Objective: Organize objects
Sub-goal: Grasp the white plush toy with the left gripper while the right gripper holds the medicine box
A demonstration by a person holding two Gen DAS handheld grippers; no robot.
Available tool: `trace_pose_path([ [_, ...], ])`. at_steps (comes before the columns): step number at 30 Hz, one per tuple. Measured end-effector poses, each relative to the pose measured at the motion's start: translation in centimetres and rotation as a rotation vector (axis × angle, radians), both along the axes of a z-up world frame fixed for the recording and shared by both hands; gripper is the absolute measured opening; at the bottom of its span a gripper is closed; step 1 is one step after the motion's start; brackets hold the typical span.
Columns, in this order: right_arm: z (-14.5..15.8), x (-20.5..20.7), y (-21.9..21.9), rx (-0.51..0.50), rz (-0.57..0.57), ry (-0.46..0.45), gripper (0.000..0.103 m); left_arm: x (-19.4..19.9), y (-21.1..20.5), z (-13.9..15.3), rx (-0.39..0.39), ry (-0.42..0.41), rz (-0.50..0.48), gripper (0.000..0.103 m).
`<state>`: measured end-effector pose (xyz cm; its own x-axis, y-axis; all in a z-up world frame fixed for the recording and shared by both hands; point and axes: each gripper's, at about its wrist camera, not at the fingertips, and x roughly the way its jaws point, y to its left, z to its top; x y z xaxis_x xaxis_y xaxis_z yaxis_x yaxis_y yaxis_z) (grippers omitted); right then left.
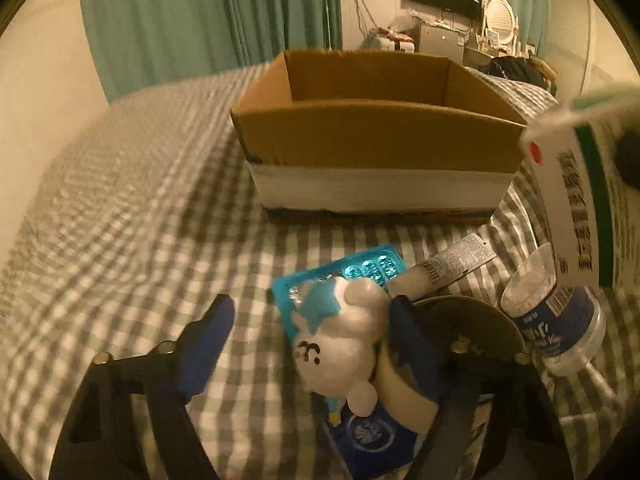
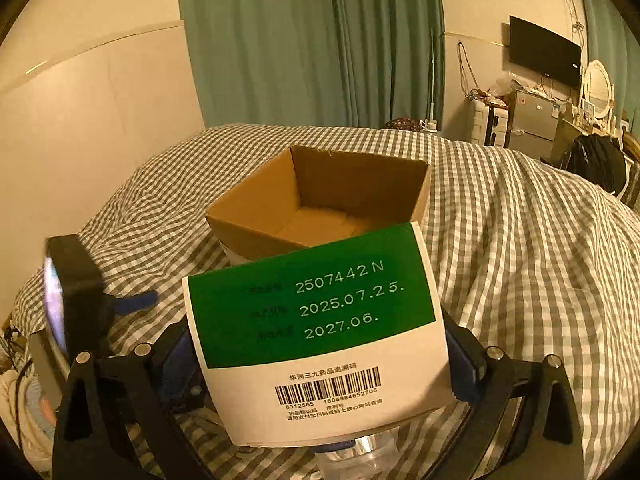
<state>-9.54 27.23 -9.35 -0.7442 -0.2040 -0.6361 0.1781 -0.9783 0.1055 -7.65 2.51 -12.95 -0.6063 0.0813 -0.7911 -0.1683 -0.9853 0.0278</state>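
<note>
Checked bedding (image 1: 132, 208); right gripper (image 2: 320, 356) jaws clamp green-white medicine box (image 2: 316, 320), left gripper (image 1: 308, 320) jaws parted.

Bed: I see it covered in a grey-and-white checked cover (image 1: 132, 208), rumpled in soft folds.
Cardboard box (image 1: 376, 136): stands upright and open on the cover, well back from the small things; its lower front is white.
Blister pack (image 1: 340, 276): teal, flat on the cover, in front of the box.
Plush rabbit (image 1: 344, 336): white, lying partly over the blister pack.
Tube (image 1: 444, 268): white, lying just right of the pack.
Water bottle (image 1: 556, 316): clear, blue label, on its side at the right.
Blue packet (image 1: 372, 436): nearest me, under the rabbit's end.
</note>
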Motion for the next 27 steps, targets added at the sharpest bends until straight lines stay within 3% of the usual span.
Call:
trace_pose_path([
  [3,-0.8,-0.5,0.3,-0.022,-0.001,-0.020,0.100,-1.1,-0.1,-1.6,0.102,-0.113,-0.025,0.071],
  [4,-1.1,-0.7,0.4,-0.025,0.000,-0.026,0.100,-1.1,-0.1,-1.8,0.111,-0.117,-0.024,0.069],
  [11,-1.3,0.0,0.7,-0.025,-0.006,-0.031,0.100,-0.2,0.4,-0.4,0.061,-0.046,-0.059,0.054],
  [20,0.3,2.2,-0.3,0.022,-0.031,0.004,0.100,1.9,-1.0,3.5,0.063,0.054,-0.057,0.053],
  [27,3.4,4.0,-1.3,0.058,-0.035,0.072,0.100,2.9,-2.2,8.5,0.058,0.160,-0.053,0.053],
])
